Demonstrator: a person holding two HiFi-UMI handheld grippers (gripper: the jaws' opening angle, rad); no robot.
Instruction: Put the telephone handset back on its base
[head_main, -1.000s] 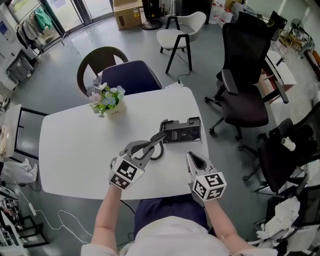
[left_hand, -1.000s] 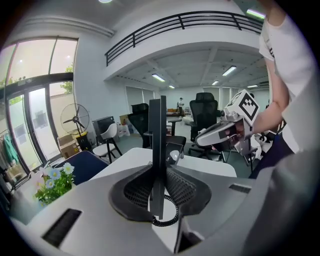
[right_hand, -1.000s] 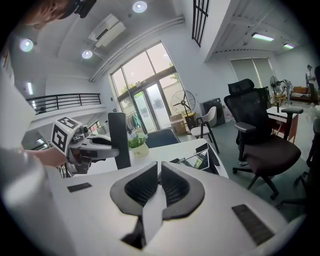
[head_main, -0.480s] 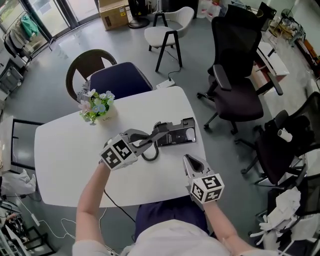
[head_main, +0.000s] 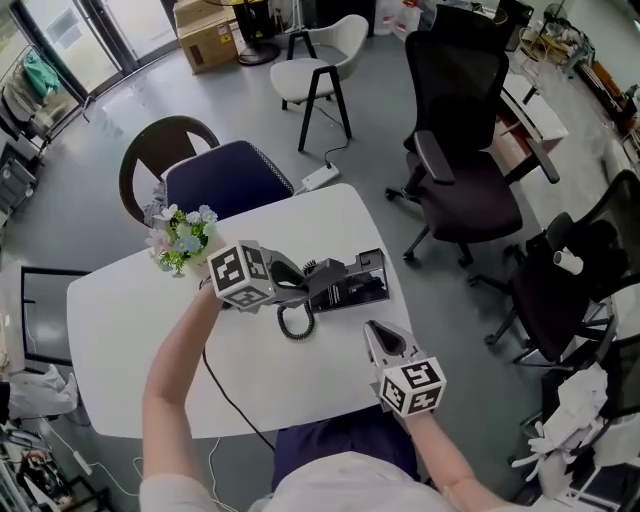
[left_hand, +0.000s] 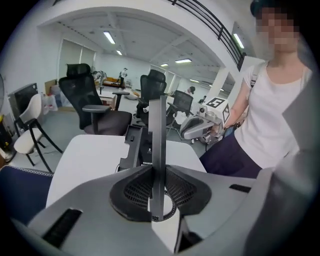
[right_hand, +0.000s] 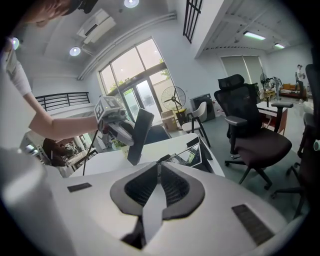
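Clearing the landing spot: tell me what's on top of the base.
Only the handset, clamped in the left gripper, hangs over the base's left end. The cradle beneath it is covered.

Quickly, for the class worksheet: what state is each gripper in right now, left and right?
Left gripper: closed on the telephone handset.
Right gripper: closed, holding nothing.

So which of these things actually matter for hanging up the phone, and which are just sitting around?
In the job: handset, gripped by the left gripper; base; coiled cord.

Just lying about: flowers, blue chair, black office chair, white chair, cardboard box; right gripper, shut, empty.
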